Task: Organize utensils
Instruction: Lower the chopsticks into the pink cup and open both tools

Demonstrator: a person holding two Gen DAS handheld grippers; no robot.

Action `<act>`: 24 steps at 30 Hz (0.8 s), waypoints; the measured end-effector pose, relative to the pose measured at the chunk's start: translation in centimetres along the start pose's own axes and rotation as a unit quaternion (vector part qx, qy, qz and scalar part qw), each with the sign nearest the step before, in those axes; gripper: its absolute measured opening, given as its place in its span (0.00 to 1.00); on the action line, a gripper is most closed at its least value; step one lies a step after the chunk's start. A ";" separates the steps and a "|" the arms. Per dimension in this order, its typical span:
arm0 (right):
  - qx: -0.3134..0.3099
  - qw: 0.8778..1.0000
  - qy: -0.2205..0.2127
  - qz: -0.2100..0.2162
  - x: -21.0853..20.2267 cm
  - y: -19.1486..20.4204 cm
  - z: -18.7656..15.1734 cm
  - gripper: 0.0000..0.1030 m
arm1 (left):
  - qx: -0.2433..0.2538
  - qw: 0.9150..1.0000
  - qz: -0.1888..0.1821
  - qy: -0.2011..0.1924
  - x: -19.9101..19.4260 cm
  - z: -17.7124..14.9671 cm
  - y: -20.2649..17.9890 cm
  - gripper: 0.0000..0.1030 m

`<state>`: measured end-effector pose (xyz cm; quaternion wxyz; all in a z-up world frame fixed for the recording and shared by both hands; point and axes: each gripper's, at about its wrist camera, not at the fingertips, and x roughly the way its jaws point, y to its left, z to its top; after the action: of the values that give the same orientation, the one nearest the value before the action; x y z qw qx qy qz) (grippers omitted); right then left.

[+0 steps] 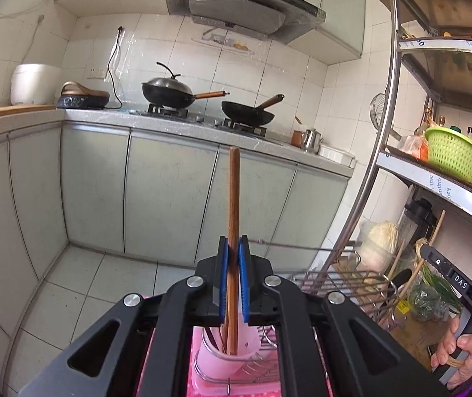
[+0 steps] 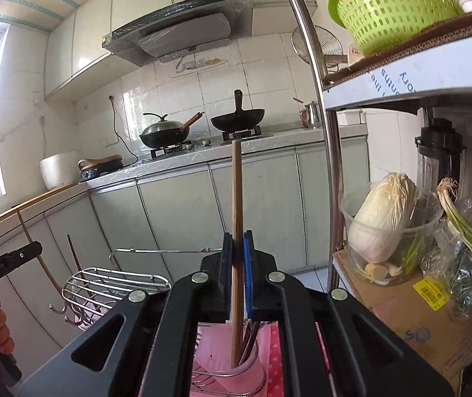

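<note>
1. Left gripper (image 1: 233, 248): its blue pads are clamped on a dark wooden chopstick (image 1: 233, 198), which stands upright with its lower end inside the pink cup (image 1: 226, 357) below.
2. Right gripper (image 2: 237, 244): it is clamped likewise on a lighter wooden chopstick (image 2: 237, 205), whose lower end dips into a pink holder (image 2: 229, 370) among other utensil handles. Whether the two holders are one compartment or neighbours cannot be told.
3. Wire rack (image 2: 116, 284): it stands just beside the holder, on the pink mat, with a long metal rod lying across above it.
4. Risk, slip: each stick is pinched near its lower half, so the long upper part acts as a lever. A tilt of the wrist may rotate the stick between the pads.
5. Risk, jam: the sticks already in the holder may block the tip, so pushing down could bend the stick or tip the light cup.
6. Risk, early release: if the pads part while the stick leans, it may fall outside the rim onto the rack.
7. Risk, collision: the grippers work near each other and near the shelf post (image 2: 330, 165), so a wide swing could strike either.
</note>
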<state>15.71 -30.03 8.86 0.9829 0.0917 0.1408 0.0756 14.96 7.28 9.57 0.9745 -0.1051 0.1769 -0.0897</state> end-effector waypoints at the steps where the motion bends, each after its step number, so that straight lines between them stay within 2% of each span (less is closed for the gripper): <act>1: 0.004 1.000 0.004 0.000 -0.1 -0.2 -0.5 0.06 | -0.001 1.000 -0.002 0.004 0.0 -0.4 0.0 0.06; 10: 0.032 0.999 0.044 -0.002 0.0 -1.5 -3.4 0.06 | -0.015 0.998 0.004 0.054 1.4 -3.9 0.8 0.06; 24: 0.037 0.997 0.068 0.002 1.7 -1.8 -3.7 0.06 | -0.029 0.997 0.015 0.066 3.7 -3.7 1.7 0.06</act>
<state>16.47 -30.85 4.53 0.9669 0.1228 0.2097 0.0779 17.27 7.51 4.60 0.9585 -0.1249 0.2446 -0.0765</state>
